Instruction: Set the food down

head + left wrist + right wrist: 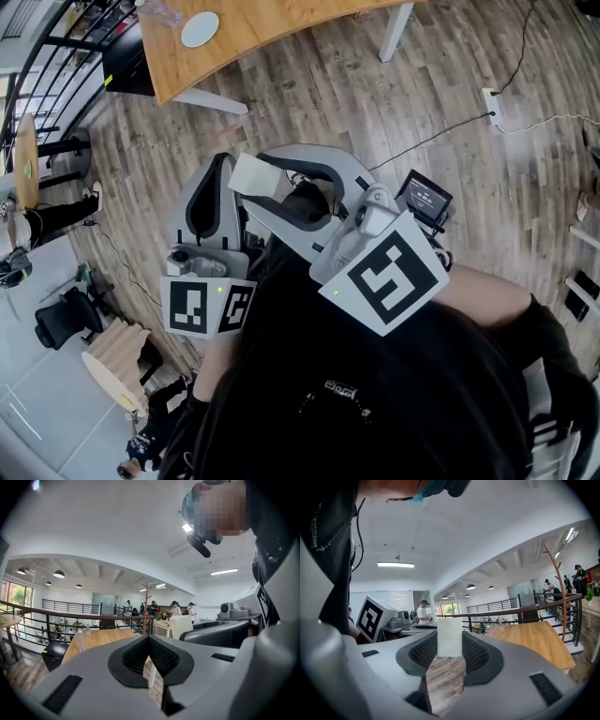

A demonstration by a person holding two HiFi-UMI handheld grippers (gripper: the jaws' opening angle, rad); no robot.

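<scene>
A pale cream block of food (251, 174) sits between the tips of my right gripper (257, 182), which is shut on it. In the right gripper view the block (450, 636) stands upright between the dark ribbed pads (476, 654), and my right gripper (450, 641) is held in the air at chest height. My left gripper (223, 161) is just left of it, pointing the same way. In the left gripper view my left gripper (149, 639) is shut with its tips touching and nothing between them. A wooden table (272, 28) lies ahead, some way beyond both grippers.
A white plate (200, 28) and a clear bottle (159, 11) stand on the table. A power strip (488, 101) with cables lies on the plank floor at the right. A black railing (37, 66) runs along the left. People stand far off.
</scene>
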